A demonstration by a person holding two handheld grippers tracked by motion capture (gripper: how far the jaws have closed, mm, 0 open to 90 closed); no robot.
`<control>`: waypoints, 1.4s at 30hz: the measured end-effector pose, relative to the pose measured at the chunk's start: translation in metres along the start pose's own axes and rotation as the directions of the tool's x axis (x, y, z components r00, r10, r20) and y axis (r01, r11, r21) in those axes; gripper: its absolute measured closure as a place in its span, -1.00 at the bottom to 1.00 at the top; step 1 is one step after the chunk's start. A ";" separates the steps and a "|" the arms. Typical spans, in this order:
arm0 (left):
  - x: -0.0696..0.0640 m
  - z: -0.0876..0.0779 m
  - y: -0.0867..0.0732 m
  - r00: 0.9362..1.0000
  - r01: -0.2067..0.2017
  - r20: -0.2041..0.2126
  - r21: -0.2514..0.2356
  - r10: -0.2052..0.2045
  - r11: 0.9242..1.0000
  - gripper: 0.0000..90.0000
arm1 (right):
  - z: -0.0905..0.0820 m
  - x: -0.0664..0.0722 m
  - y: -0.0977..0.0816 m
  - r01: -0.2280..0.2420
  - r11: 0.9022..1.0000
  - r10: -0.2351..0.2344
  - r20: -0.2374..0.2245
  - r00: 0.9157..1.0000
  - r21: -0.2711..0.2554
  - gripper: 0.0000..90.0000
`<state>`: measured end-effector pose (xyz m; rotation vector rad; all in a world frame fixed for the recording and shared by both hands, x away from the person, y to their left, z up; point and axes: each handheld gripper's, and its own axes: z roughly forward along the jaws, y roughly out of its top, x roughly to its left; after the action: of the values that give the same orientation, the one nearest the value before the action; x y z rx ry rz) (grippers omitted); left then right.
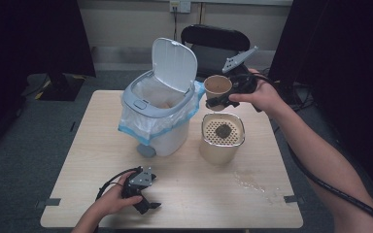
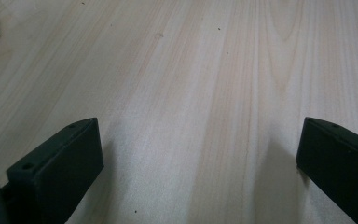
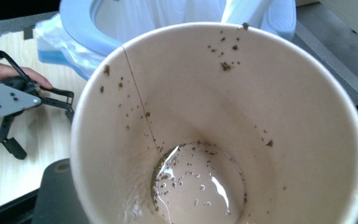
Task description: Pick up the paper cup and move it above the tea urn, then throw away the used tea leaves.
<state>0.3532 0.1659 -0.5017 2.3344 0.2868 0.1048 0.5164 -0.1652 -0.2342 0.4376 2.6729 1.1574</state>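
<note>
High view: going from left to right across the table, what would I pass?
Left tongs resting low on the table → white bin with its lid up → strainer pot → right tongs holding the paper cup.

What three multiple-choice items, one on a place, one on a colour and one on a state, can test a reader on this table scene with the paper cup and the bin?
1. Where is the paper cup?
A. Lying on the table
B. Held in the air by the right gripper, between the bin and the strainer pot
C. Inside the bin

2. What colour is the bag in the bin?
A. Blue
B. Black
C. Red

3. How is the bin's lid?
A. Shut
B. Taken off and lying on the table
C. Standing open

Answers:
1 B: the high view shows the cup clamped above the strainer pot, beside the bin.
2 A: a blue edge folds over the bin's rim.
3 C: the lid tilts up behind the opening.
</note>
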 end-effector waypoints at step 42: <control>0.000 0.000 0.000 1.000 0.002 0.001 0.002 -0.002 1.000 -1.00 | 0.045 0.017 0.078 0.054 0.999 -0.054 -0.062 0.997 -0.003 -0.37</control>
<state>0.3530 0.1659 -0.5016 2.3358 0.2885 0.1021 0.5284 -0.0780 -0.2086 0.3325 2.7184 1.1756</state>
